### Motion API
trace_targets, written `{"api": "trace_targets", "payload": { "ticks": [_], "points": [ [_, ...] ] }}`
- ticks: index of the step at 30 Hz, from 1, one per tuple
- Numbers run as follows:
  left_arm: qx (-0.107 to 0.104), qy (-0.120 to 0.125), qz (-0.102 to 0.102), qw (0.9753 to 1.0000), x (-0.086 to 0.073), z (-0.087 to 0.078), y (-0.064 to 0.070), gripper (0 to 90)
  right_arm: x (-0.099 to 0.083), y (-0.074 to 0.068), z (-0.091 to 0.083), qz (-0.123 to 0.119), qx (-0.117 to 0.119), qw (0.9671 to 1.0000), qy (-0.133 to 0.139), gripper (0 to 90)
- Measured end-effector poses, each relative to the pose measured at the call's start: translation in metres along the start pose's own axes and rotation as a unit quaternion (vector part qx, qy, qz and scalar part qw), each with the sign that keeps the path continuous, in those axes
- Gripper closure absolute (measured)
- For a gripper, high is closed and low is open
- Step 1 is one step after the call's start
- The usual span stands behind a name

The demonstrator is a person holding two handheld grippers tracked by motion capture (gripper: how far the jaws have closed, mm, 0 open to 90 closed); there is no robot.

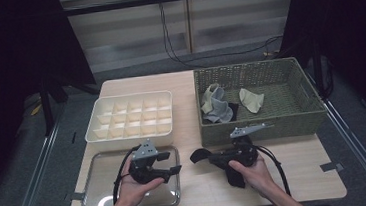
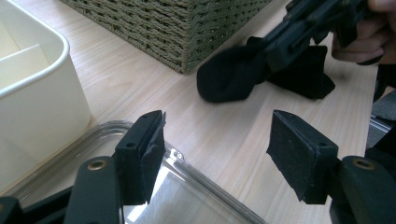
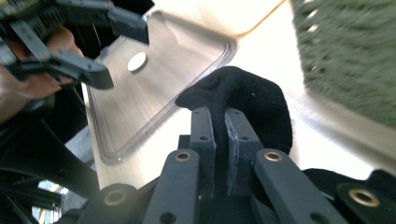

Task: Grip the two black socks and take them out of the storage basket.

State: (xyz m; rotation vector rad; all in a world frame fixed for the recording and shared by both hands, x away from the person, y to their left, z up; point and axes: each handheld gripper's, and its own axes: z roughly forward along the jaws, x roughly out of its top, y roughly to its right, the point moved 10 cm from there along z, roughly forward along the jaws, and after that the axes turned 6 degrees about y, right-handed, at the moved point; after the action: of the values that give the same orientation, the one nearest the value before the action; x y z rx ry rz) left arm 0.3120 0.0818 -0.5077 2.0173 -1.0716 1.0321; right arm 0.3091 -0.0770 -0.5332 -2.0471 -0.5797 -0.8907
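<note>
Right gripper, jaws pinched on a black sock: a fold of the cloth stands between the pads, and the rest trails onto the table just in front of the wicker basket. Left gripper, jaws spread and holding nothing, hangs over the near corner of the clear tray, pointing toward the sock.

Step in hand, as judged: the sock has been lifted at one end and is offered for a second grip. The next move probably calls for the left gripper to close on the free, rounded end so the sock can be stretched, folded or carried toward the divided box.

Hard to make out: whether the dark cloth is one sock or a pair, since its far part lies under the right hand; the basket is blurred in the right gripper view; pale and grey cloths inside it cannot be counted.
</note>
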Motion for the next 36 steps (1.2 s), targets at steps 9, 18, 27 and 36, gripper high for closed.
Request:
{"api": "trace_targets", "payload": {
  "ticks": [9, 18, 27, 36],
  "points": [
    [-0.021, 0.005, -0.024, 0.9995, 0.004, 0.007, -0.003, 44.8, -0.006, -0.005, 0.003, -0.007, -0.001, 0.9999, -0.014, 67.3],
    [-0.035, -0.024, -0.006, 0.9991, 0.006, 0.032, -0.002, 55.1, -0.004, 0.001, -0.027, -0.001, -0.027, 0.9996, 0.011, 64.2],
    [-0.056, -0.068, 0.019, 0.996, -0.01, 0.057, 0.011, 60.8, -0.02, 0.02, -0.063, 0.017, -0.067, 0.9975, 0.019, 70.6],
    [-0.065, -0.11, 0.032, 0.9913, -0.029, 0.064, 0.012, 67.5, -0.035, 0.042, -0.078, 0.023, -0.105, 0.9942, 0.005, 66.4]
  ]
}}
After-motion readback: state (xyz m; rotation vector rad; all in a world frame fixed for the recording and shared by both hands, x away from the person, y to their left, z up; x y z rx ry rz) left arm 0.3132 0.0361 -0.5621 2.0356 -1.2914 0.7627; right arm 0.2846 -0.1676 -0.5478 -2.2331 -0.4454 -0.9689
